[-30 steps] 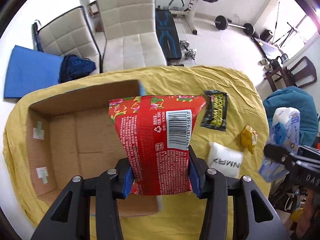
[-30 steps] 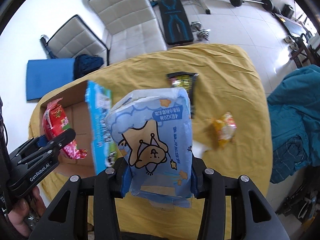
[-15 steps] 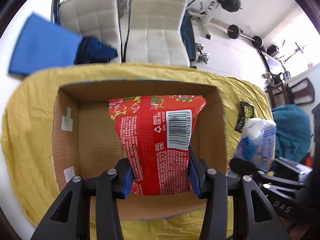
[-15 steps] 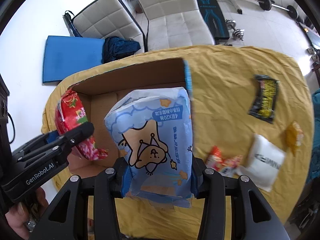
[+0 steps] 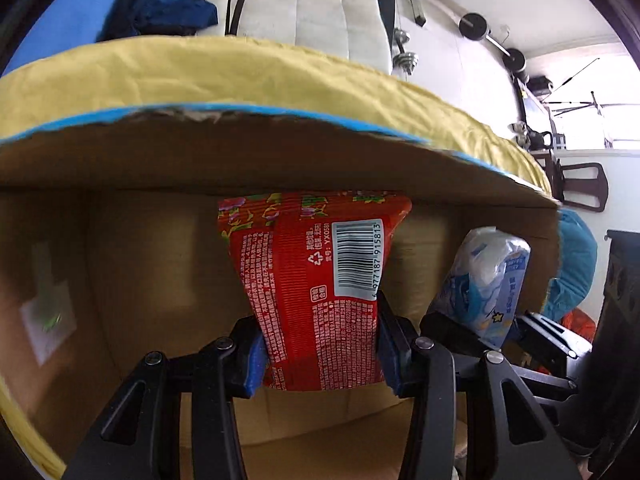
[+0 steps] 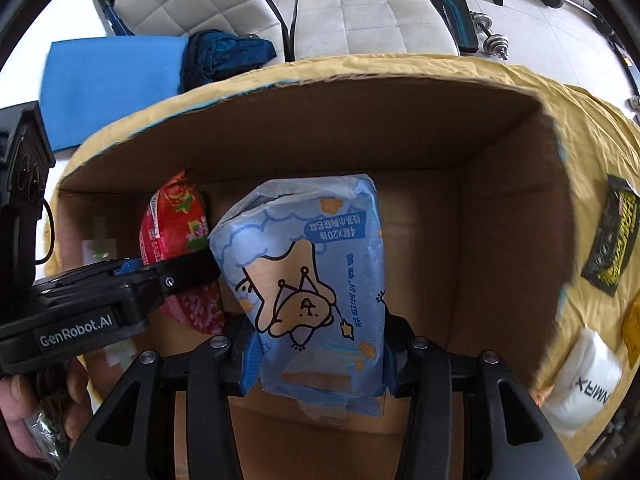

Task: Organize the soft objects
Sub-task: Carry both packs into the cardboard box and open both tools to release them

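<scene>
My left gripper [image 5: 320,356] is shut on a red printed soft pack [image 5: 316,280] and holds it inside the open cardboard box [image 5: 120,160], near the far wall. My right gripper [image 6: 316,364] is shut on a light blue tissue pack with a bear drawing [image 6: 304,272], also inside the box [image 6: 500,220], to the right of the red pack [image 6: 176,228]. The blue pack shows at the right in the left wrist view [image 5: 484,280]. The left gripper's body shows at the left in the right wrist view [image 6: 100,304].
The box stands on a table with a yellow cloth [image 6: 592,128]. To the right of the box lie a black and yellow packet [image 6: 612,248], a white packet [image 6: 584,388] and an orange-yellow packet [image 6: 634,328]. White chairs [image 6: 360,8] and a blue mat [image 6: 112,80] are behind the table.
Both grippers have moved left and down from above the table into the box, each still holding its pack. The box walls now fill both views.
</scene>
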